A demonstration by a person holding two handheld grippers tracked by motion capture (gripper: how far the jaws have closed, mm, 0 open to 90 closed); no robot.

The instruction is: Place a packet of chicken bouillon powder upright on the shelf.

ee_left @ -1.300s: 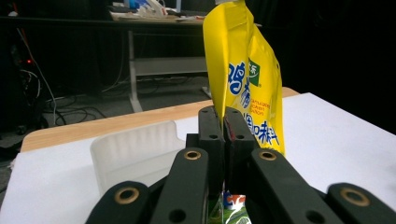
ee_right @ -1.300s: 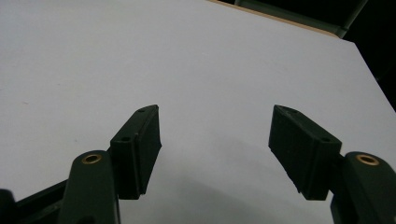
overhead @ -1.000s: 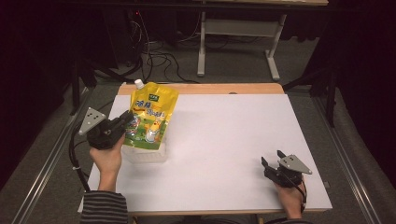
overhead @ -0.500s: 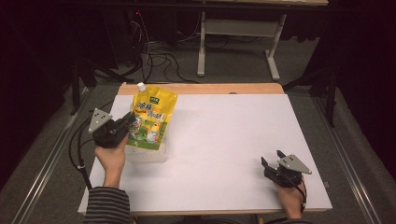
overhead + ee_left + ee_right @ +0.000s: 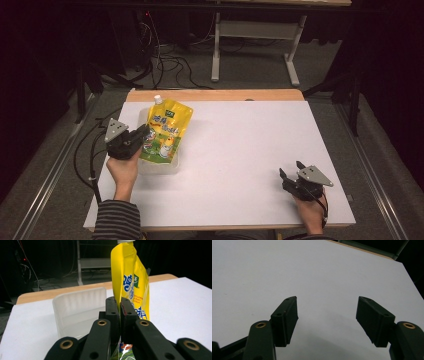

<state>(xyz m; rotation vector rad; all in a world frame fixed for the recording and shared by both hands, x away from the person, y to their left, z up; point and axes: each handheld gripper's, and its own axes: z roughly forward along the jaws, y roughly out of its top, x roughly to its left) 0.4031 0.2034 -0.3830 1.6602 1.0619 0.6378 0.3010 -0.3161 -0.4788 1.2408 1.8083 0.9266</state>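
Jaws of the left hand-held gripper (image 5: 119, 305) are squeezed on the yellow pouch (image 5: 166, 131), so it can be lowered into the clear tub (image 5: 159, 169); the right hand-held gripper (image 5: 327, 312) is kept wide open, empty.

On the table (image 5: 240, 165), the pouch (image 5: 165, 131) stands in the bin (image 5: 159, 167) at nine o'clock, the left gripper (image 5: 142, 137) beside it; the right gripper (image 5: 290, 175) sits at four o'clock.

We see a glossy yellow foil-like pouch (image 5: 130, 282) with a white plastic cap, over a frosted translucent plastic tub (image 5: 77, 310). The matt white table (image 5: 240, 165) shows a bare wooden edge at twelve o'clock. The left gripper (image 5: 118, 315) looks matt black plastic with brass-coloured rivets.
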